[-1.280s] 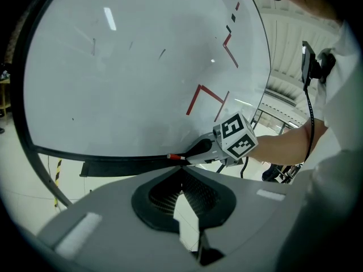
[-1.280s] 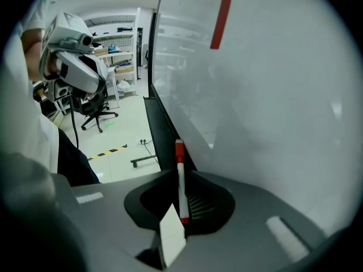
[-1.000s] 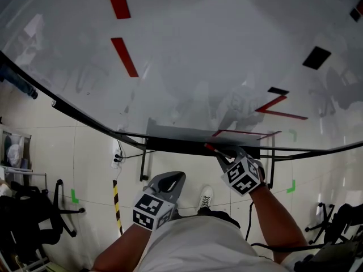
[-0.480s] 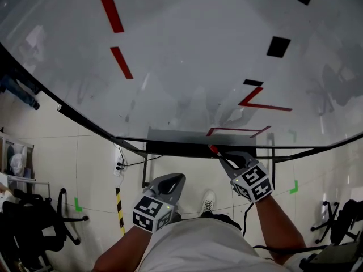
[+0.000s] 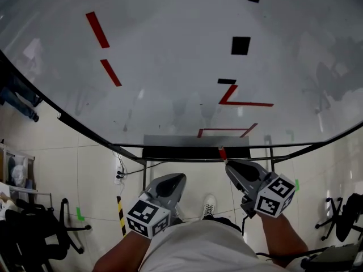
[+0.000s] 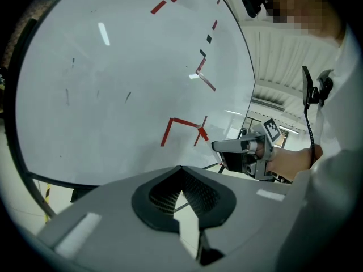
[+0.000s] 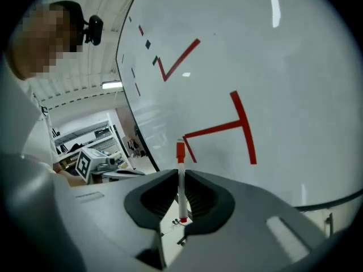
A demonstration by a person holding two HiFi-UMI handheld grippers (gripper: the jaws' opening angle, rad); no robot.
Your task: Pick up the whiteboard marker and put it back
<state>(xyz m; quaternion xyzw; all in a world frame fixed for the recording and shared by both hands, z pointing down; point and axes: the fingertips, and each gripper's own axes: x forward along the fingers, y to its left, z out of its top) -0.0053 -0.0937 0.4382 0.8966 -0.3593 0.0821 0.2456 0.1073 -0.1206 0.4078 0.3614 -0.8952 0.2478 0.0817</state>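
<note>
My right gripper (image 7: 180, 175) jaws clamped on whiteboard marker (image 7: 181, 200). Marker's long axis runs along jaws, red cap toward whiteboard (image 5: 170, 67), just short of ledge (image 5: 170, 152) at its bottom edge. Left gripper (image 6: 181, 173) jaws together, empty, farther off.

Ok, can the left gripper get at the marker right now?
Probably not: the marker is clamped in the right gripper, only its red end sticking out, and the left gripper is shut, apart.

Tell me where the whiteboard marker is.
The whiteboard marker is clamped in the right gripper, right of centre in the head view, its red cap near the lower edge of the whiteboard.
</note>
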